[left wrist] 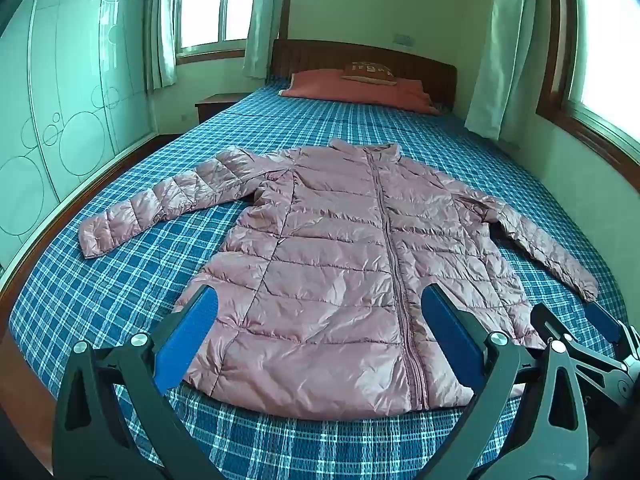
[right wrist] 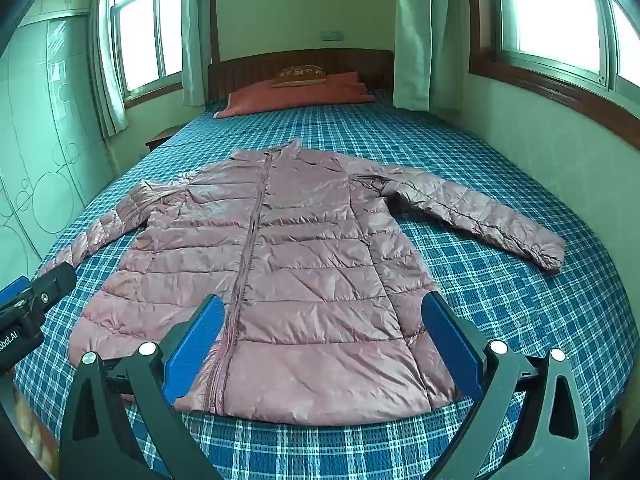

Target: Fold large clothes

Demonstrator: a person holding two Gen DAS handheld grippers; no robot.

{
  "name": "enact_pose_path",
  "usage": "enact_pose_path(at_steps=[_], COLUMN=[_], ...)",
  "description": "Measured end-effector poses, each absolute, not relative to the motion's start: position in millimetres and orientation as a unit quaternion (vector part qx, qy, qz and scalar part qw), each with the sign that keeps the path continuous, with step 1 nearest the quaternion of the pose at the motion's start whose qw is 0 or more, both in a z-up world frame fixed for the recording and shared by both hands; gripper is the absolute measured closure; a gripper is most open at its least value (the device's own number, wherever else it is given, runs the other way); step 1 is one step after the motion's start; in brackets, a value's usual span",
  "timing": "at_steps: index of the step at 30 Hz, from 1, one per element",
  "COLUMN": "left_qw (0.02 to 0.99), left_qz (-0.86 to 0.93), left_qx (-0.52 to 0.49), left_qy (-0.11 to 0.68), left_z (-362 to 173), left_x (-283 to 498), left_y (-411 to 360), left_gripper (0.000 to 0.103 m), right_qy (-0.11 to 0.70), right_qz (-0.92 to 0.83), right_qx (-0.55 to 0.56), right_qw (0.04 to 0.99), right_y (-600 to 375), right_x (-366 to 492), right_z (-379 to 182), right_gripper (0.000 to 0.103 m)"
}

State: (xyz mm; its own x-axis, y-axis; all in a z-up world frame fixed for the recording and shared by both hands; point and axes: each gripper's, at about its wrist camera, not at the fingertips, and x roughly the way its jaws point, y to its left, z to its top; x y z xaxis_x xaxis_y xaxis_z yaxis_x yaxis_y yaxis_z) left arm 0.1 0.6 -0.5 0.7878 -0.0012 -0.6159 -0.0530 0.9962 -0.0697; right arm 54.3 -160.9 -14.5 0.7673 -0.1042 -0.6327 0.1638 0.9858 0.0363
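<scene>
A shiny pink quilted jacket (left wrist: 340, 264) (right wrist: 288, 272) lies flat and zipped up on the blue plaid bed (left wrist: 132, 280) (right wrist: 540, 300), collar toward the headboard, both sleeves spread out to the sides. My left gripper (left wrist: 320, 304) hovers open above the hem, left of the zip, with nothing between its blue pads (left wrist: 188, 336). Over the hem on the other side of the zip, my right gripper (right wrist: 324, 312) also stands open and holds nothing. Each gripper shows at the edge of the other's view: the right gripper (left wrist: 592, 320) and the left gripper (right wrist: 28, 300).
A red pillow (left wrist: 360, 88) (right wrist: 296, 94) with a small brown cushion (left wrist: 370, 71) lies by the wooden headboard (left wrist: 328, 54). A wardrobe (left wrist: 60, 112) stands left of the bed, a wall with windows (right wrist: 560, 28) runs along the right, and a nightstand (left wrist: 216, 104) sits at the far left.
</scene>
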Motion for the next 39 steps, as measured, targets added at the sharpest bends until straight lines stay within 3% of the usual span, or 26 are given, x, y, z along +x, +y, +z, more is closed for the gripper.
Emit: enact_pose_path(at_steps=[39], left_qw=[0.940], left_qz=[0.020], left_qx=[-0.042], left_qy=[0.339], left_z=[-11], left_x=[-2], left_y=[3], left_gripper=[0.002], right_qy=[0.336], right_qz=[-0.069], right_qx=[0.044], right_qw=[0.938], right_y=[-160], right_x=[54], right_z=[-19], right_gripper=[0.005])
